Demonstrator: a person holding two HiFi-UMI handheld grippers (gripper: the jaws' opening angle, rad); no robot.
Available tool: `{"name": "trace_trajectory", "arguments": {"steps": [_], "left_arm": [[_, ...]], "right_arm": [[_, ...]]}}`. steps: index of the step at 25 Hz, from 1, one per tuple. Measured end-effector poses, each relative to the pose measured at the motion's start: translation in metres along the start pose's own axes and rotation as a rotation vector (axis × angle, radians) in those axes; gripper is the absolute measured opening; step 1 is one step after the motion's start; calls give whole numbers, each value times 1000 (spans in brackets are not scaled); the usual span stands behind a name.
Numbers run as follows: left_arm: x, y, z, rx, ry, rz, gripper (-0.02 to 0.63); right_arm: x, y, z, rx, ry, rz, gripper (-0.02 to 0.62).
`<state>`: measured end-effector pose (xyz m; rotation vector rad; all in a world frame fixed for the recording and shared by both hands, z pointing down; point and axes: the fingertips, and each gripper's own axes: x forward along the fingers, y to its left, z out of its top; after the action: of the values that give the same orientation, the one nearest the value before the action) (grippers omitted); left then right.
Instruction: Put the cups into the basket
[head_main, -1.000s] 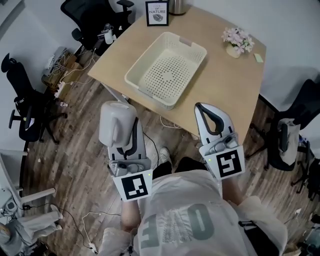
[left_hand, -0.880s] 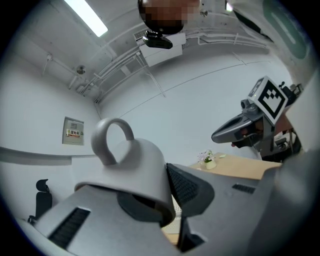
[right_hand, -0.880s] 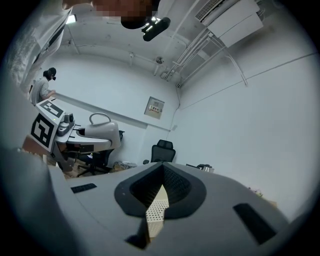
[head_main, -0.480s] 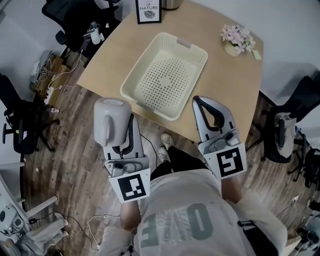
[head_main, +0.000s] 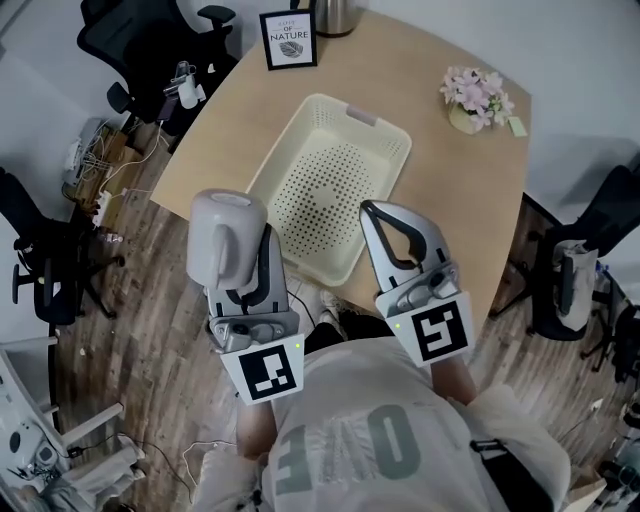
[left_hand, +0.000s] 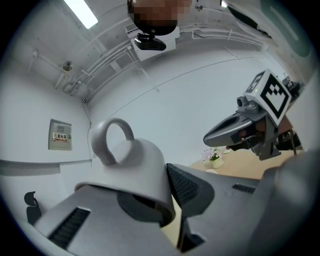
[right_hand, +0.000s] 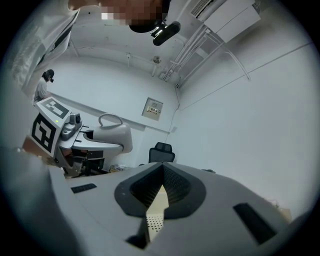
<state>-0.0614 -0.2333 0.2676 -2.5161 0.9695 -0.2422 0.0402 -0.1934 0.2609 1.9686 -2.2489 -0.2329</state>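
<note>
A pale grey cup (head_main: 225, 238) with a loop handle is held up in my left gripper (head_main: 256, 240), which is shut on its wall; the cup (left_hand: 134, 167) has its mouth turned toward the left gripper (left_hand: 167, 186). It hangs by the table's near-left edge, just left of the cream perforated basket (head_main: 385, 150). My right gripper (head_main: 383, 213) is shut and empty, over the basket's near edge. In the right gripper view its tips (right_hand: 162, 169) meet, with the basket (right_hand: 154, 212) showing below, and the cup (right_hand: 114, 136) at left.
The basket sits on a wooden table (head_main: 440, 190). A pot of pink flowers (head_main: 472, 92) stands at the far right, a framed sign (head_main: 288, 38) and a metal vessel (head_main: 334, 12) at the far edge. Office chairs (head_main: 140, 40) and cables surround the table.
Both grippers have moved forward toward the basket. The right one has gone from the table's near edge to over the basket's near rim. The left still holds the cup.
</note>
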Motion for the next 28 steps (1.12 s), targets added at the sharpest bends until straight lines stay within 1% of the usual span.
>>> {"name": "trace_trajectory", "arguments": {"steps": [5,8,11,13,15,17,21,23,25,28], "left_arm": [[38,-5,5,49,16,-27,46],[55,-7,1,78,40,-71,46],[73,-9,-5,82,45,-128,46],[87,-14,-13,99,46,-190,46],[99,-21,-23,138,64,-265,46],[109,-28,-33,179,118,-333,46],[124,-45,-50,197,239,-458,46],[129,-59,-59,226,269,-532,46],[133,-75,-72,285,291,-607,46],[139,-99,-101,417,367,-724,46]], "right_arm": [[8,-19,-16,-6,28,18,-11],[15,-22,-25,14,53,6,-11],[21,-27,-32,19,78,-23,-11],[25,-33,-34,30,86,-69,-11],[26,-36,-34,52,91,-111,-11],[26,-39,-36,58,108,-137,-9],[24,-46,-39,75,134,-200,-9],[20,-48,-40,81,139,-229,-9],[17,-51,-42,85,148,-249,-9],[9,-55,-47,97,163,-279,-9]]}}
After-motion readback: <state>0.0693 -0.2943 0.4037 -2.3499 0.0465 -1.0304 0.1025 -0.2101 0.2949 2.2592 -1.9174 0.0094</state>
